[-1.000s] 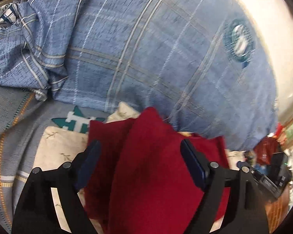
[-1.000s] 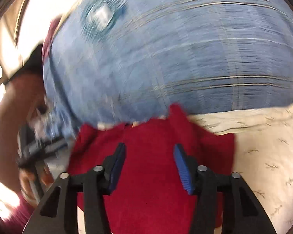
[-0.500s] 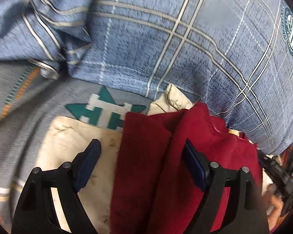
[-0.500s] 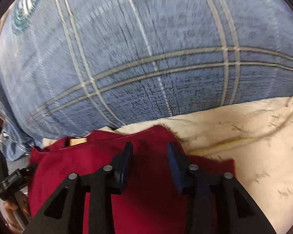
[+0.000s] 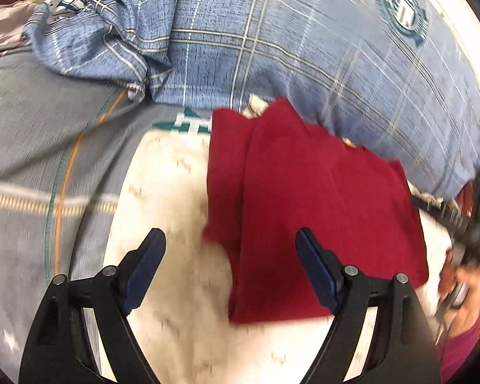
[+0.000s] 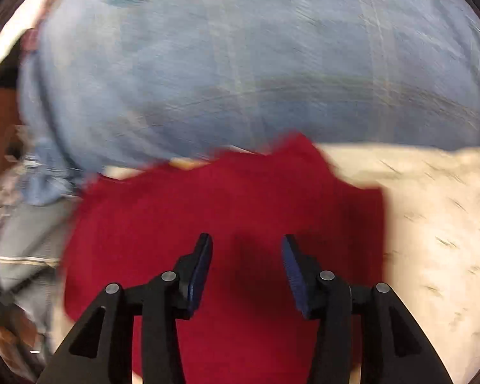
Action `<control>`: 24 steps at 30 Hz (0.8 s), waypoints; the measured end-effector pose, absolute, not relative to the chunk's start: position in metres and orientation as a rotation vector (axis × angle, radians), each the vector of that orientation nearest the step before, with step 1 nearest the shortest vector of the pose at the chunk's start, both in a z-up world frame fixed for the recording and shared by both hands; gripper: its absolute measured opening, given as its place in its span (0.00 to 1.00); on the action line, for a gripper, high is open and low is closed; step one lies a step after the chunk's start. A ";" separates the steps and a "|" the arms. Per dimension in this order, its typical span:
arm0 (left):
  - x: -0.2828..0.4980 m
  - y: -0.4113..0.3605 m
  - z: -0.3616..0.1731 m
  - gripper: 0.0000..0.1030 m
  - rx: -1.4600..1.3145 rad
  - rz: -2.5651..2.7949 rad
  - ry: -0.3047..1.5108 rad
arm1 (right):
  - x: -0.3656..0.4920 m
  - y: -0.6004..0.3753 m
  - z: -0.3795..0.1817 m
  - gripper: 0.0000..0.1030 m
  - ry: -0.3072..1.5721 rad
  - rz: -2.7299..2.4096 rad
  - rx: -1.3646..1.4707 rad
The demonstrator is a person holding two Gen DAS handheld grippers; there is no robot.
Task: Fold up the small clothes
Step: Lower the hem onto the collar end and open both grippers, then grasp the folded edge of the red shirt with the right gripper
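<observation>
**Red garment folded on the cream cloth, both claws free**

The dark red, soft-knit folded garment (image 5: 310,211) lies on a cream cloth printed with small sprigs (image 5: 176,208), its far corner touching the big blue plaid cushion (image 5: 304,48) behind it. One layer overlaps another along a lengthwise crease, and the near edge looks roughly square.

Beside the garment, the left claw (image 5: 230,268) is spread wide and holds nothing; one tip is over the cream cloth, the other over red fabric. The right claw (image 6: 246,268) is over the garment with its jaws parted and nothing between them.

Judging from this, the fold seems done or nearly so. The risk is that a tip catches the loose upper layer as a claw moves, dragging it open; the soft knit would slide easily on the cloth.

The right wrist view is heavily blurred, so whether that claw touches the fabric cannot be told. The garment's near edge is cut off there. The grey striped bedding (image 5: 48,160) beyond the cream cloth is also smeared.
</observation>
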State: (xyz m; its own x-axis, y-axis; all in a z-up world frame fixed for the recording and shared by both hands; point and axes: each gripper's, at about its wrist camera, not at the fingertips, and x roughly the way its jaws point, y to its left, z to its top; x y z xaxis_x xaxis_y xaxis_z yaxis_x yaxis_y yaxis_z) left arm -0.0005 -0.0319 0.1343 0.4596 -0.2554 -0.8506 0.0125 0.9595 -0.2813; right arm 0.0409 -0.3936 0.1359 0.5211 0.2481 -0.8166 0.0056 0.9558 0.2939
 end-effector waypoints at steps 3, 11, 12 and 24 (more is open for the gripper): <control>-0.011 -0.037 0.130 0.81 -0.223 -0.163 1.080 | 0.065 -0.320 0.148 0.46 1.010 0.315 0.243; -0.006 -0.031 0.100 0.81 -0.233 -0.146 1.105 | 0.138 -0.192 0.129 0.55 1.105 0.489 0.255; -0.004 -0.030 0.100 0.81 -0.238 -0.150 1.105 | 0.148 -0.179 0.122 0.55 1.131 0.490 0.234; 0.012 -0.025 0.104 0.81 -0.255 -0.143 1.094 | 0.177 -0.151 0.102 0.07 1.153 0.471 0.131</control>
State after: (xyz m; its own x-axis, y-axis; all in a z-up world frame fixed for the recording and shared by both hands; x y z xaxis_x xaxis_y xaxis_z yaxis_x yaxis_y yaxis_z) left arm 0.0117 -0.0246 0.1035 0.4533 -0.2397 -0.8585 -0.0111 0.9616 -0.2743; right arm 0.1773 -0.1514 0.1018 0.3209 0.4236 -0.8471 -0.2909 0.8952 0.3375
